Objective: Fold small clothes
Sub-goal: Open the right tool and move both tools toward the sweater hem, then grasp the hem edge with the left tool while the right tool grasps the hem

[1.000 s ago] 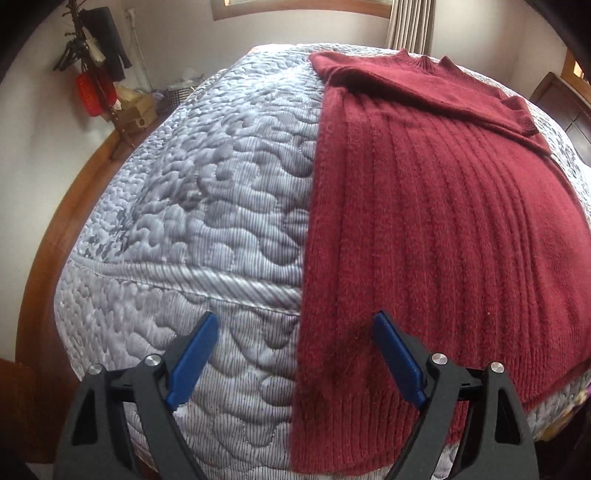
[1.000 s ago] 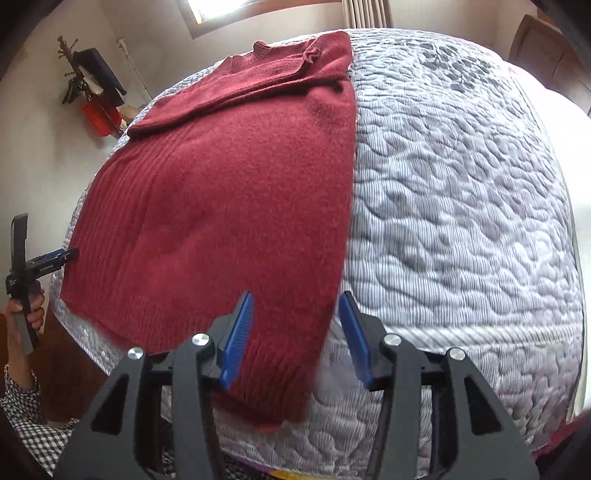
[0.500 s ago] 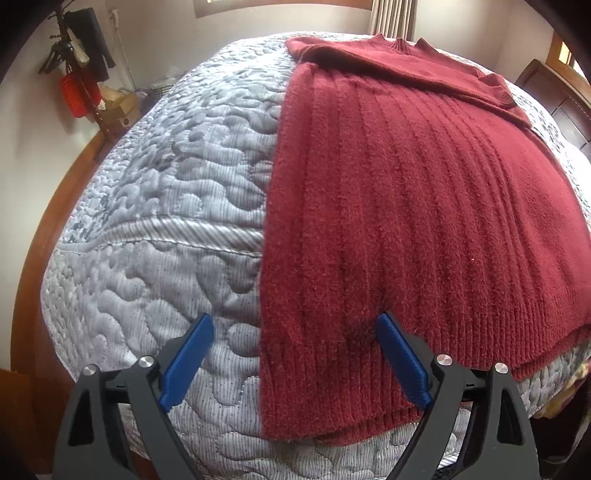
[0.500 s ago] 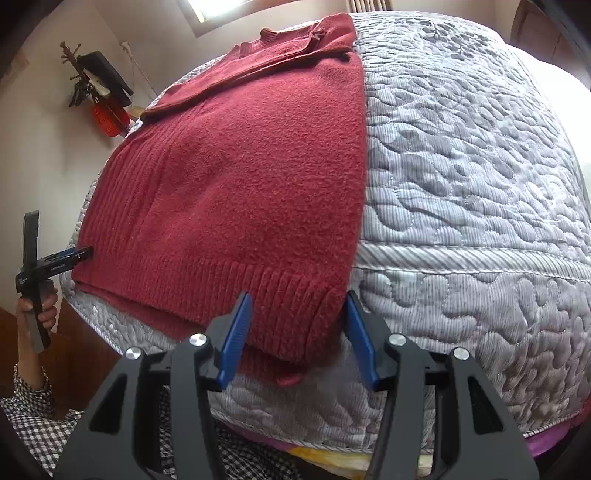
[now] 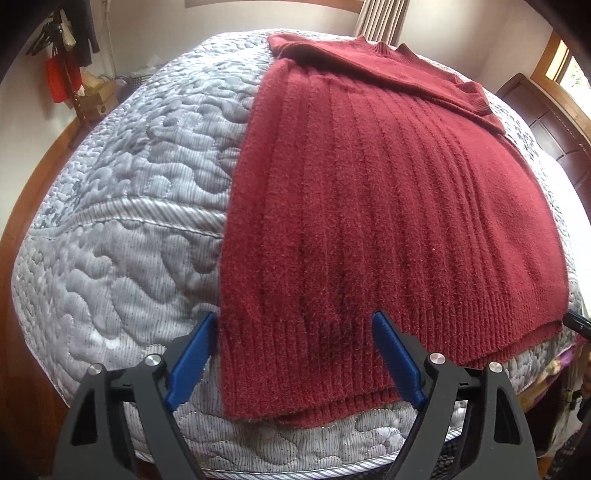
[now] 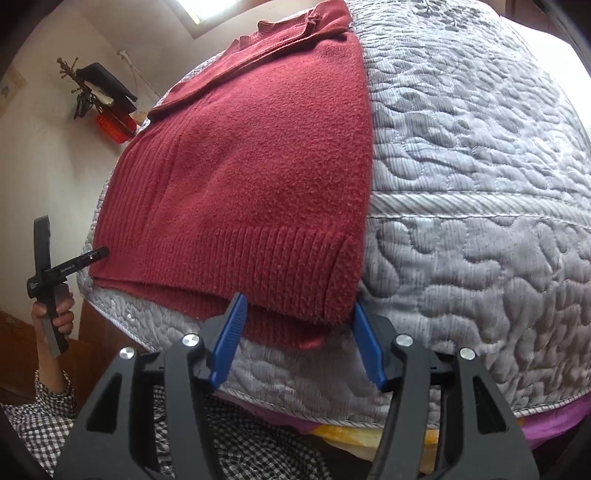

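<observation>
Because hem corners give cleanest hold for lengthwise fold, left gripper [image 5: 291, 354] and right gripper [image 6: 297, 338], fingers apart, each straddle corner of red sweater [image 5: 388, 206] lying flat on quilted bed [image 5: 140, 177].

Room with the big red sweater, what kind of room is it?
Most likely a bedroom. The red sweater lies on a bed with a grey quilted cover, a coat rack with hanging things stands by the wall, and curtains hang at a window.
</observation>
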Tool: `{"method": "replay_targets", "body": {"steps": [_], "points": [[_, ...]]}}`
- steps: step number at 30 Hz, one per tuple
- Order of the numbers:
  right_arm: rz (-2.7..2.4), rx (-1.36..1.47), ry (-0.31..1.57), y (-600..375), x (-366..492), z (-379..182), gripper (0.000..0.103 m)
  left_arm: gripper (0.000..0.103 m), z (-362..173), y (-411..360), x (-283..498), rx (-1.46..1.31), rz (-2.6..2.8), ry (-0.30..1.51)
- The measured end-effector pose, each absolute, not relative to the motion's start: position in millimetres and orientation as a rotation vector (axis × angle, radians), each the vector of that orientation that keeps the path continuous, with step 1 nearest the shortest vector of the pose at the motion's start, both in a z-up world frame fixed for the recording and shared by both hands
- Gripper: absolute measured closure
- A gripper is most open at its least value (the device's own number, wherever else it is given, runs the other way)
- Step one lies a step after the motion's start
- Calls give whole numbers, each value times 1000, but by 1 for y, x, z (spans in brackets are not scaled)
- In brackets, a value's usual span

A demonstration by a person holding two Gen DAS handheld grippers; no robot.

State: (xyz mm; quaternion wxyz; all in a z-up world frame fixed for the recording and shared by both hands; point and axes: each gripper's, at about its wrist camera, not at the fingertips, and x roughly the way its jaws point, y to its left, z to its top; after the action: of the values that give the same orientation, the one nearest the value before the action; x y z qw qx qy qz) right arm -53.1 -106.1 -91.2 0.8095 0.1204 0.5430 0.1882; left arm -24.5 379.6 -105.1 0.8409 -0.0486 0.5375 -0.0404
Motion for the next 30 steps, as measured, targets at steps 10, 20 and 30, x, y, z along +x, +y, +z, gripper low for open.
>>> {"method": "replay_targets", "body": {"steps": [10,20,30], "points": [[414,294,1151,-113,-50,-97,93,84,-105,384,-24,-174,-98,1143],[541,405,1023,-132,-48,-59,98,91,-73,401,-24,-309,-167,1058],[533,359,989,-133,6,-22,98,92,-36,396,28,-274,-147,976]]}}
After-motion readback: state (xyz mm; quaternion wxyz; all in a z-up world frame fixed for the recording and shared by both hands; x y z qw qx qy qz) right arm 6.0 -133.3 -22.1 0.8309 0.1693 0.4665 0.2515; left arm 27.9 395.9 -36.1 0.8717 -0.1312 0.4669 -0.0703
